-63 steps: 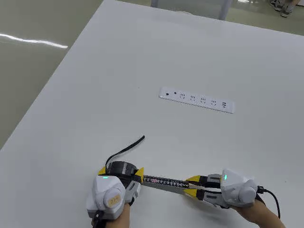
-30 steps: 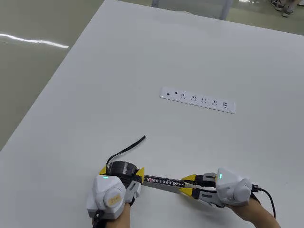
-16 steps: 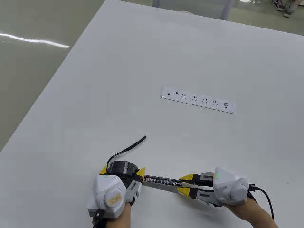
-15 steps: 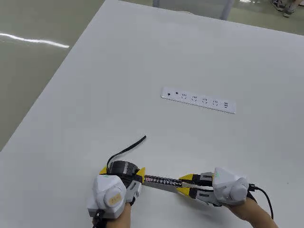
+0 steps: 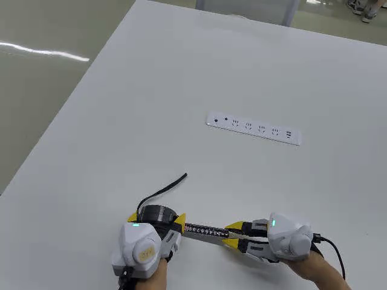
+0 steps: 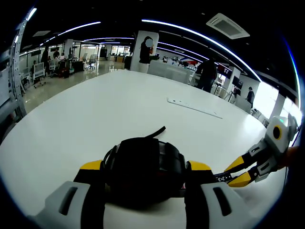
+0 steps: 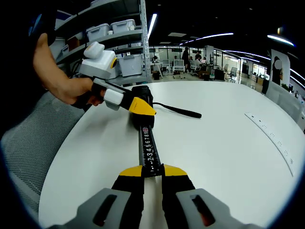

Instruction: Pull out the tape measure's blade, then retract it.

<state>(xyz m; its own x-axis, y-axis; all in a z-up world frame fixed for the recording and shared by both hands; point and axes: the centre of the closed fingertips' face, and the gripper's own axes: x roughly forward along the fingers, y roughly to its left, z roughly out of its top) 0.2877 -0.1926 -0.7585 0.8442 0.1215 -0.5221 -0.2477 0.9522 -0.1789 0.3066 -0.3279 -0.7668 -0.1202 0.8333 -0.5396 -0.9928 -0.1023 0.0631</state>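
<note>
Head view: the tape measure (image 5: 156, 214) sits on the white desk (image 5: 181, 90), well on the near side of the power strip (image 5: 254, 128), its black strap (image 5: 163, 190) trailing toward the strip. The left hand-held gripper (image 5: 155, 217) is clamped around the case. The right hand-held gripper (image 5: 231, 234) is pinched together on the tip of the blade (image 5: 204, 230). A short run of blade, numbers up, spans between the two just above the desk. Judging by this, the pull-out is at least partly done. Whether more extension is meant cannot be told. The blade has yet to go fully back into the case.
</note>
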